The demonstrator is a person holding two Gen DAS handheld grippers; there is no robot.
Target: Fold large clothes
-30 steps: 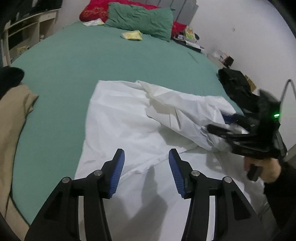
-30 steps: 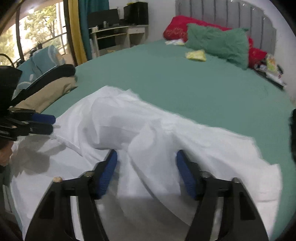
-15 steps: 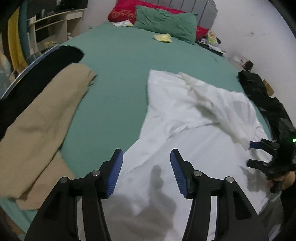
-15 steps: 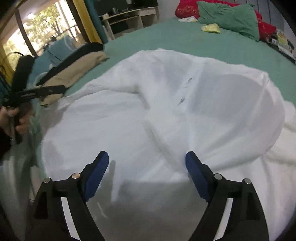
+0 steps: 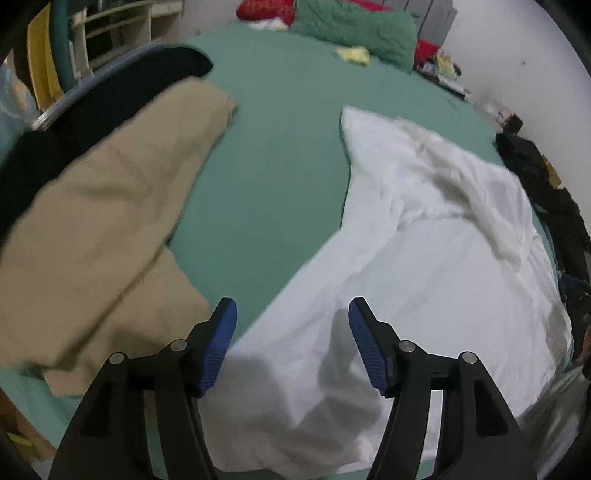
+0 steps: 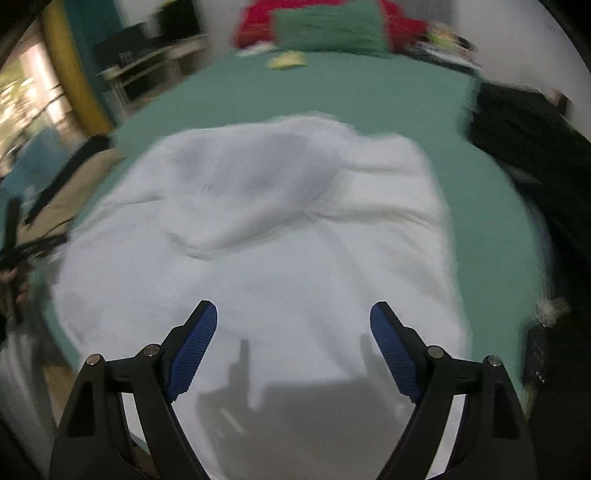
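Note:
A large white garment (image 5: 424,266) lies spread and rumpled on the green bed (image 5: 273,173), one sleeve reaching up the bed. My left gripper (image 5: 292,314) hovers over its near left edge with its jaws opening and nothing between them. In the right wrist view the same white garment (image 6: 280,236) fills the middle, blurred by motion. My right gripper (image 6: 293,314) stands wide open above the near part of it, empty. The left gripper (image 6: 22,247) shows small at that view's left edge, held by a hand.
A tan garment (image 5: 103,221) over a black one (image 5: 92,107) lies at the bed's left. Dark clothes (image 5: 546,199) are piled at the right edge. A green pillow (image 5: 354,29), red pillows and a small yellow item (image 5: 352,54) sit at the head. Shelves stand at the far left.
My right gripper let go of the white cloth, opened wide and drew back to the right. My left gripper slid left to the garment's edge and widened; the tan garment came into view.

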